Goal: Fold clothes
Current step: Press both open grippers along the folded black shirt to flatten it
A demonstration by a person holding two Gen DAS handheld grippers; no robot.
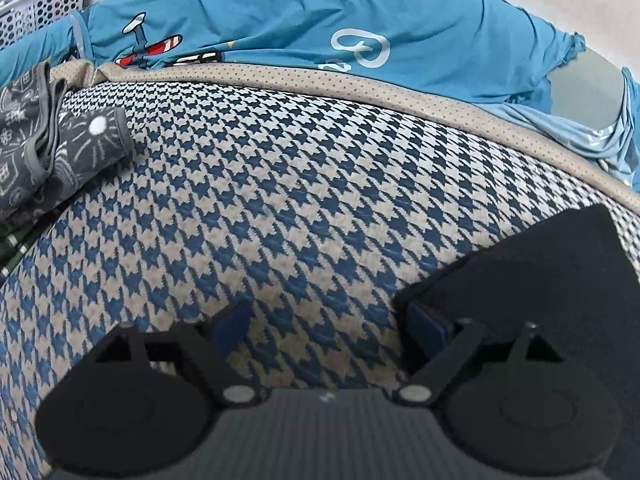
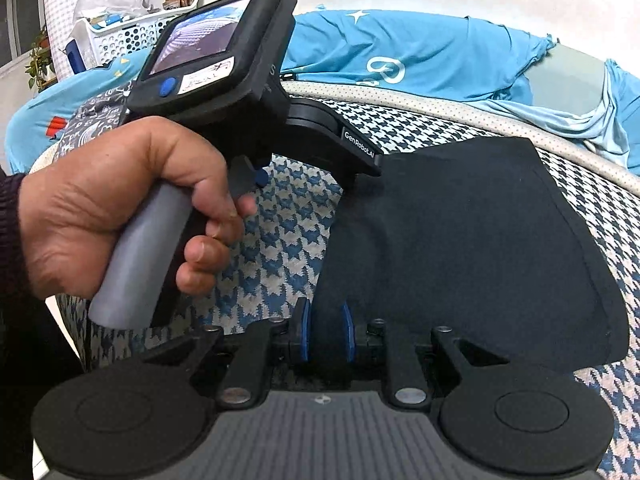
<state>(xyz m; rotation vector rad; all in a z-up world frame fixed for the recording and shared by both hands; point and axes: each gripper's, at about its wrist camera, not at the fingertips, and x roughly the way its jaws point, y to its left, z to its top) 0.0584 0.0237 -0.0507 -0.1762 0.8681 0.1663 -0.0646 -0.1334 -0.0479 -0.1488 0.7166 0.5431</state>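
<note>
A black cloth (image 2: 480, 240) lies spread on the houndstooth cushion (image 2: 288, 248). My right gripper (image 2: 326, 332) is shut on the cloth's near left edge, which is pinched between the blue pads (image 2: 305, 332). In the left wrist view my left gripper (image 1: 328, 328) is open over bare cushion (image 1: 280, 200). The black cloth (image 1: 540, 280) covers its right finger, and nothing sits between the pads. In the right wrist view a hand (image 2: 108, 208) holds the left gripper (image 2: 224, 64), whose front end meets the cloth's far left corner.
A blue printed garment (image 1: 320, 28) lies bunched along the cushion's far edge. A grey patterned garment (image 1: 52, 140) sits at the left. A white perforated basket (image 2: 132, 32) stands at the back left. The cushion has a beige dotted border (image 1: 400, 88).
</note>
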